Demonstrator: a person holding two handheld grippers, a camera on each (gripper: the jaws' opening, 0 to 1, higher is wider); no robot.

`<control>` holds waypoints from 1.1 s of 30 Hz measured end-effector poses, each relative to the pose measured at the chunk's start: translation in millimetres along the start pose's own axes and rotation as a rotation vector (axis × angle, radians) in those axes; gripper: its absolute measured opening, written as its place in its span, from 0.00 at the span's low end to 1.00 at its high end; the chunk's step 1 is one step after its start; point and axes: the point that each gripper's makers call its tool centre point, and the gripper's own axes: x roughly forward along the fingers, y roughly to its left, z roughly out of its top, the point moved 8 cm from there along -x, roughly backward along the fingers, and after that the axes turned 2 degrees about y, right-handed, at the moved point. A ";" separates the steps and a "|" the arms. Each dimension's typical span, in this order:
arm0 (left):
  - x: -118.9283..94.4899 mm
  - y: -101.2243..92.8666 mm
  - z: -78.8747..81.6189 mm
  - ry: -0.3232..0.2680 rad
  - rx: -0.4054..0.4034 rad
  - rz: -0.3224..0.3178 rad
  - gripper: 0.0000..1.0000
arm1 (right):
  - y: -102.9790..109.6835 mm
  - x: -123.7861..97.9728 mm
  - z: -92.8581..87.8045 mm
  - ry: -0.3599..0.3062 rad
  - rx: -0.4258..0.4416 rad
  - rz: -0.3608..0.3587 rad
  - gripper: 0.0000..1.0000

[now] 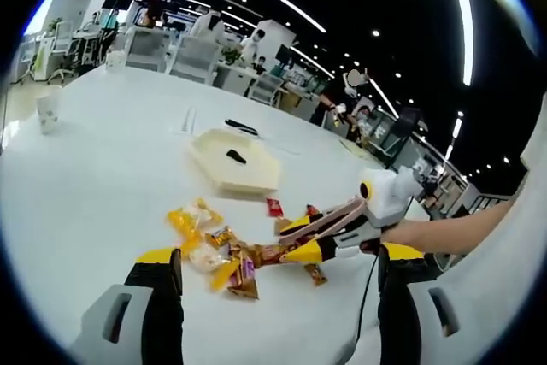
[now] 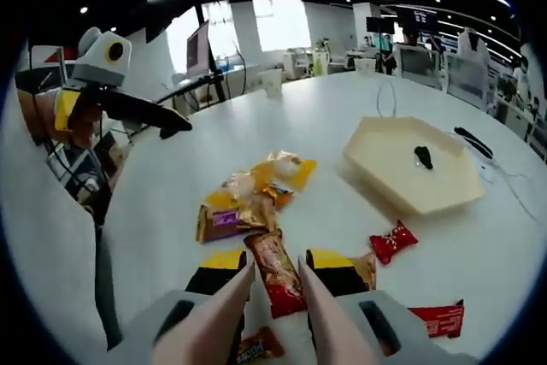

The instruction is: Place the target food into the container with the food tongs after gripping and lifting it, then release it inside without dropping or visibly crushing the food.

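Observation:
My right gripper point(image 2: 279, 261) is shut on a pair of pale pink food tongs point(image 2: 329, 322). The tong arms straddle a red-brown snack packet point(image 2: 277, 278) that lies flat on the white table point(image 2: 171, 177); I cannot tell whether they touch it. The beige hexagonal container point(image 2: 444, 185) sits to the far right with a small black item point(image 2: 422, 157) inside. In the left gripper view my left gripper point(image 1: 279, 254) hangs open above the table's near edge. There the right gripper point(image 1: 301, 238) reaches in from the right, its tongs point(image 1: 338, 215) pointing into the snack pile point(image 1: 214, 250).
Yellow and gold packets point(image 2: 256, 190) lie beyond the tongs. A red wrapped candy point(image 2: 393, 241) and a red packet point(image 2: 438, 318) lie to the right. A paper cup point(image 2: 272, 81) and cables point(image 2: 474, 138) are farther off. My left gripper point(image 2: 111, 96) hovers at upper left.

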 end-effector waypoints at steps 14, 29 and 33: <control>0.7 0.4 0.1 0.000 -0.007 -0.001 0.94 | 0.9 4.1 -5.7 0.041 -0.038 -0.010 0.27; 4.7 -0.2 -6.0 0.029 -0.012 -0.004 0.92 | 0.1 2.6 -10.0 0.001 -0.104 -0.028 0.24; 5.1 0.2 -7.5 0.038 -0.017 -0.006 0.92 | 3.5 2.7 -10.4 0.003 -0.096 -0.049 0.22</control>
